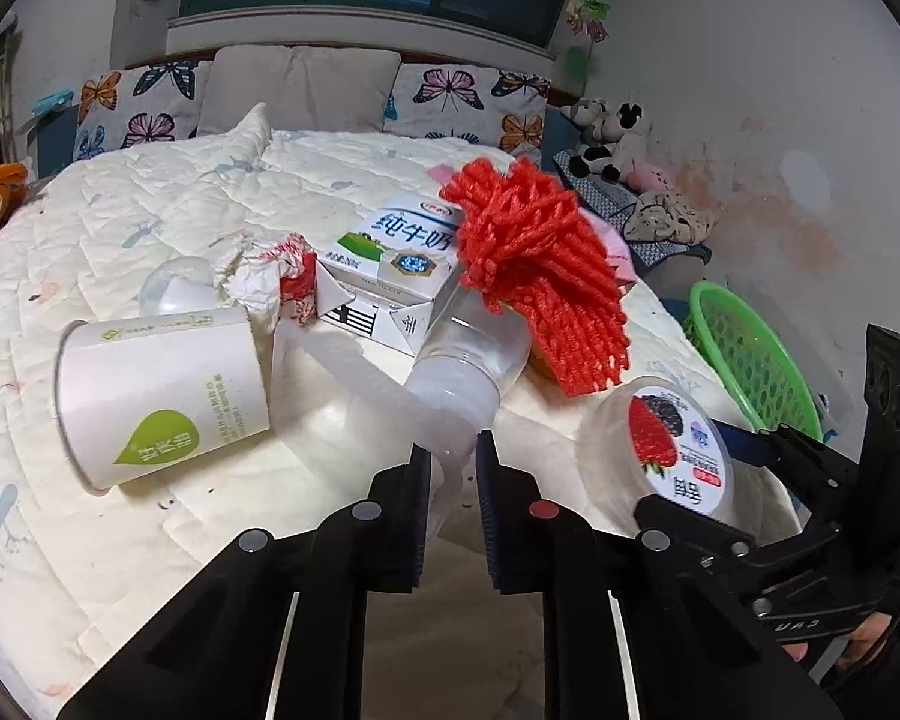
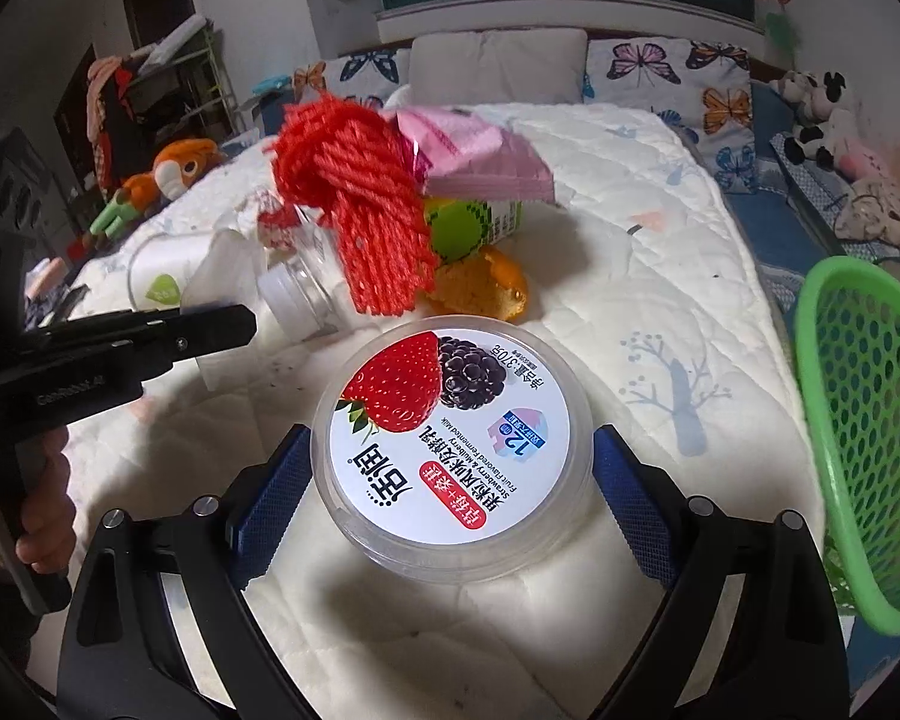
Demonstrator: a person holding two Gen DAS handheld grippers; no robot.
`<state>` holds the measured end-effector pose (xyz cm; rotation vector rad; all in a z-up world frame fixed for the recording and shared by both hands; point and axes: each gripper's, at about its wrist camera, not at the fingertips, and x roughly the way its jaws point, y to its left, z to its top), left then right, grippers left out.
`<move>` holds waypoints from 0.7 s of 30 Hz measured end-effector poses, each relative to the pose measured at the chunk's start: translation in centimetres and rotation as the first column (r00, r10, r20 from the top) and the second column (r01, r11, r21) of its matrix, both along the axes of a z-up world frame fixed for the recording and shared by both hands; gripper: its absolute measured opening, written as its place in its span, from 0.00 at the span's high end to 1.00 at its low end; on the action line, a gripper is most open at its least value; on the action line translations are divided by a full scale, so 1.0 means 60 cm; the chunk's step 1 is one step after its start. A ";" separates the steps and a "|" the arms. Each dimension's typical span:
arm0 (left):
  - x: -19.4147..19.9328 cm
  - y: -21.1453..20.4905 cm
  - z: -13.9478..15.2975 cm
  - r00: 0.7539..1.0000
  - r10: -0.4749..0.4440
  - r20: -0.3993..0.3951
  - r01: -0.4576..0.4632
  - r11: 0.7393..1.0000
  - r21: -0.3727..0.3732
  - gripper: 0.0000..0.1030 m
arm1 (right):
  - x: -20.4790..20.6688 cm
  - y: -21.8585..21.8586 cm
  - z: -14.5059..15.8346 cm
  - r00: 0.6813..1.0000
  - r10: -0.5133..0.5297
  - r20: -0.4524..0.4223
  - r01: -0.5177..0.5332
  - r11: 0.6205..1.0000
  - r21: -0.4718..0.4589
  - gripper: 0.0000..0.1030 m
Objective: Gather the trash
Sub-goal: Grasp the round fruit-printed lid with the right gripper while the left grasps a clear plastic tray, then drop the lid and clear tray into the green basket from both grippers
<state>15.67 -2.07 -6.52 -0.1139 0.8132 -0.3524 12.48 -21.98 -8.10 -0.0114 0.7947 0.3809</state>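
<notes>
Trash lies on the white quilted bed. My left gripper is shut on a thin white plastic strip in front of a lying clear plastic bottle. My right gripper is shut on a round yogurt tub with a strawberry lid, which also shows in the left wrist view. Around them lie a paper cup, a milk carton, crumpled paper, a red foam net and orange peel.
A green mesh basket stands off the bed's right edge, also in the left wrist view. A pink packet and a green carton lie behind the net. Butterfly pillows and plush toys are at the back.
</notes>
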 end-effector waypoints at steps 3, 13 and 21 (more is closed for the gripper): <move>-0.017 0.002 0.016 1.000 -0.005 0.020 0.005 1.000 -0.009 0.88 | -0.015 -0.014 0.013 1.000 -0.009 0.010 0.009 1.000 0.025 0.12; -0.075 -0.024 0.078 0.994 -0.069 0.090 0.070 0.997 -0.014 0.93 | -0.060 -0.099 0.044 0.995 -0.090 0.035 0.087 0.992 0.094 0.12; -0.076 -0.098 0.124 0.972 -0.192 0.134 0.198 0.980 -0.029 0.93 | -0.072 -0.216 0.051 0.967 -0.250 0.047 0.244 0.964 0.101 0.11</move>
